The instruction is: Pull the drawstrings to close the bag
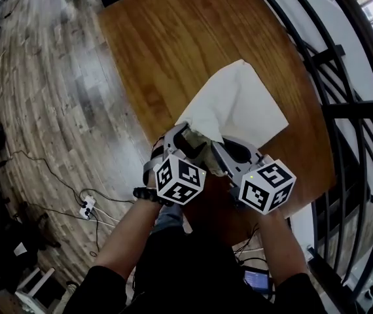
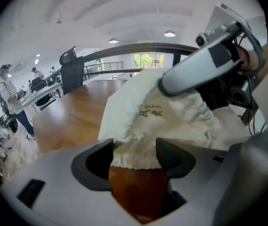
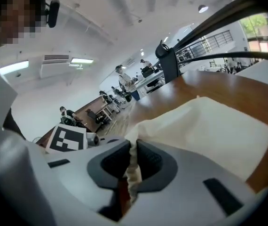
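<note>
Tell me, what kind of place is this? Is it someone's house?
Not a house, probably a big open office or workshop. There are rows of desks with people at them, a black railing like a balcony edge, and cables across the wood floor.

right claw (image 3: 133, 159) | clamped on gathered edge of bag (image 3: 204, 135) | bag on table (image 3: 228, 86)

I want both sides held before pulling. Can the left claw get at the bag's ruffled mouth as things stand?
Probably yes: the left claw is open, the mouth of the bag lies between its pads, nothing blocking. The right claw pinches the edge nearby.
</note>
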`<state>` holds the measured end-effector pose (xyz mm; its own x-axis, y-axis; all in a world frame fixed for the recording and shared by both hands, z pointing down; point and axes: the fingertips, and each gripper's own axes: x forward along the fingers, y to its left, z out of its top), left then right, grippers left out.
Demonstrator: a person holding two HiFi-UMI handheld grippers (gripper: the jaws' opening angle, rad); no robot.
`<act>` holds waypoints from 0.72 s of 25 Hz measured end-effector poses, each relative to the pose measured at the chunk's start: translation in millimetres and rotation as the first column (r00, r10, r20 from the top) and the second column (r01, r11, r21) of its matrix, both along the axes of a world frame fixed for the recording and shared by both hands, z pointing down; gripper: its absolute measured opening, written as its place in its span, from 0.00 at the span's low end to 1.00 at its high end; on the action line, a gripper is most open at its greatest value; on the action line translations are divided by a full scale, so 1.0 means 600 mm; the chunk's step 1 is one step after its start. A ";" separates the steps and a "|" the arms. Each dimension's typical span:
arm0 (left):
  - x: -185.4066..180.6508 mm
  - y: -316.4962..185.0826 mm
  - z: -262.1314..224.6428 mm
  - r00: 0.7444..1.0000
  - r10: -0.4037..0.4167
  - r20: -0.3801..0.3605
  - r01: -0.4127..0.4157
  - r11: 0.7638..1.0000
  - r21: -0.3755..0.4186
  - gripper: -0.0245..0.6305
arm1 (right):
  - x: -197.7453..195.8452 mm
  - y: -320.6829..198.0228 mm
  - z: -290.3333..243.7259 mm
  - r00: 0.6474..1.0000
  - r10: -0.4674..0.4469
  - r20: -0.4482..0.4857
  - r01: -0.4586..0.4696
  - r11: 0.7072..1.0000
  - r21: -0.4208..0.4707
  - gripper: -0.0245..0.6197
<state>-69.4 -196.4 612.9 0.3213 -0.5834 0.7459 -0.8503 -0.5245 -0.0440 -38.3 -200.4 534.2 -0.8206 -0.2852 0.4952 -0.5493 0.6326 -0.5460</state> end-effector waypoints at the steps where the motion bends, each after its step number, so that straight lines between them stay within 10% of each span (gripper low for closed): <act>1: 0.002 -0.002 -0.001 1.000 0.003 0.010 -0.003 1.000 0.009 0.48 | -0.003 0.005 -0.005 1.000 -0.025 -0.005 0.025 1.000 0.017 0.07; 9: 0.010 -0.033 -0.011 0.998 -0.015 0.066 0.010 0.996 0.084 0.46 | 0.007 0.026 -0.022 0.996 -0.094 0.009 0.093 0.995 0.030 0.07; 13: -0.003 -0.042 -0.022 0.996 -0.044 0.083 0.033 0.990 0.134 0.22 | 0.016 0.030 -0.024 0.996 -0.087 -0.006 0.088 0.995 0.045 0.07; 18: -0.006 -0.039 -0.031 0.999 -0.023 0.038 0.019 0.994 0.111 0.19 | 0.032 0.025 -0.010 0.994 -0.070 -0.087 0.077 0.993 0.087 0.07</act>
<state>-73.1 -220.1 594.3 0.2797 -0.6691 0.6885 -0.8573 -0.4969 -0.1346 -18.9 -185.1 528.0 -0.7977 -0.2722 0.5381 -0.5411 0.7172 -0.4392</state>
